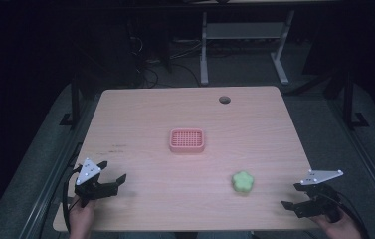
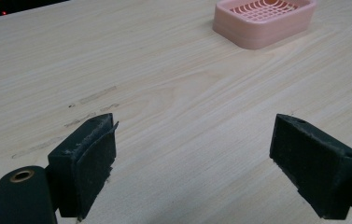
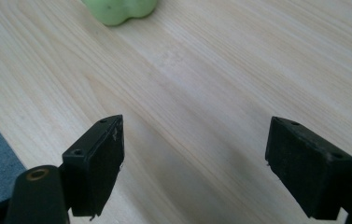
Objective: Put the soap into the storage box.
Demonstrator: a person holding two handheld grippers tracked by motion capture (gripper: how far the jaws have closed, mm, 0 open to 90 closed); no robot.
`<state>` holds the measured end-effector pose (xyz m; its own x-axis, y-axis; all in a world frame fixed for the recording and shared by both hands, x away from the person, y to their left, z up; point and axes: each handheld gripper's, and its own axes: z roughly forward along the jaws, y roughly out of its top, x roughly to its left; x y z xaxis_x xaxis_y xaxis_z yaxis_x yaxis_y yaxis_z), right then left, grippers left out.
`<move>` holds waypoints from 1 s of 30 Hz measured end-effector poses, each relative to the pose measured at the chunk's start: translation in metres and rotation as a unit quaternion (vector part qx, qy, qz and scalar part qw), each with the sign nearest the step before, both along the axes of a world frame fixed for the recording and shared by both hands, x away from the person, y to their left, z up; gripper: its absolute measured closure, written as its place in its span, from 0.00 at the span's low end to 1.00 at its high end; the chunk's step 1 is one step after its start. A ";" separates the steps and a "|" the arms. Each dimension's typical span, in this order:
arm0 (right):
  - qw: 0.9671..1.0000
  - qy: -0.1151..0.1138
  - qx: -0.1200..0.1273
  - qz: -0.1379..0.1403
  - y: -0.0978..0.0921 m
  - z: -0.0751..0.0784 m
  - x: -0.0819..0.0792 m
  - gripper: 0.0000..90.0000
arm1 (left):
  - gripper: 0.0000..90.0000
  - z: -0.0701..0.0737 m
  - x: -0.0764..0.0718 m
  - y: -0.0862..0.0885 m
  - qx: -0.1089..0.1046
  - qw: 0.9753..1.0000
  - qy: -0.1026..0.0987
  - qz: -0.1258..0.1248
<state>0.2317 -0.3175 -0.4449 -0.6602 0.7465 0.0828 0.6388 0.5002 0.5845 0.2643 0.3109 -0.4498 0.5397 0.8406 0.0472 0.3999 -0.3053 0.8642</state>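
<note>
Likely the green flower-shaped piece (image 1: 242, 182) belongs in the pink slatted tray (image 1: 187, 140) at mid-table (image 1: 254, 124). Left gripper (image 1: 111, 174) hovers low at the near-left corner, fingers wide and empty. Right gripper (image 1: 290, 196), equally wide and empty, sits near the piece; approach it squarely, straddling its lobes.
</note>
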 end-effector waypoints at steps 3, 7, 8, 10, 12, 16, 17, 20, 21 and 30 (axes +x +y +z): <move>1.000 0.000 -0.002 0.007 0.004 0.001 0.000 0.21 | 0.16 0.000 0.000 0.000 0.001 1.000 -0.001 -0.001; 1.000 0.003 -0.009 0.017 0.010 0.003 0.004 0.21 | 0.16 0.000 -0.001 0.000 0.000 1.000 -0.002 -0.001; 1.000 0.006 -0.008 0.018 0.012 0.004 0.005 0.21 | 0.16 0.000 0.000 0.000 0.000 1.000 -0.001 0.000; 1.000 0.004 -0.011 0.027 0.016 0.005 0.008 0.21 | 0.16 0.000 -0.001 0.000 0.000 1.000 -0.002 0.003; 0.999 0.007 -0.021 0.034 0.021 0.007 0.012 0.21 | 0.16 0.000 -0.002 0.001 -0.004 1.000 -0.002 0.005; 0.999 0.012 -0.027 0.045 0.028 0.011 0.017 0.21 | 0.16 0.001 -0.003 0.002 -0.001 1.000 -0.004 0.005; 0.998 0.012 -0.029 0.048 0.030 0.011 0.018 0.21 | 0.16 0.001 -0.003 0.002 -0.001 1.000 -0.004 0.005; 0.998 0.014 -0.033 0.057 0.035 0.013 0.021 0.20 | 0.16 0.001 -0.003 0.002 -0.003 1.000 -0.004 0.004; 0.997 0.015 -0.036 0.060 0.037 0.014 0.023 0.20 | 0.16 0.000 -0.003 0.002 -0.004 1.000 -0.006 0.004; 0.996 0.015 -0.049 0.079 0.048 0.021 0.030 0.20 | 0.16 0.000 -0.003 0.001 -0.004 1.000 -0.006 0.005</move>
<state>0.2618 -0.2690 -0.4238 -0.7680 0.6394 0.0349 0.5640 0.6497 0.5097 0.2612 0.3124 -0.4493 0.5305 0.8463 0.0479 0.3921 -0.2951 0.8713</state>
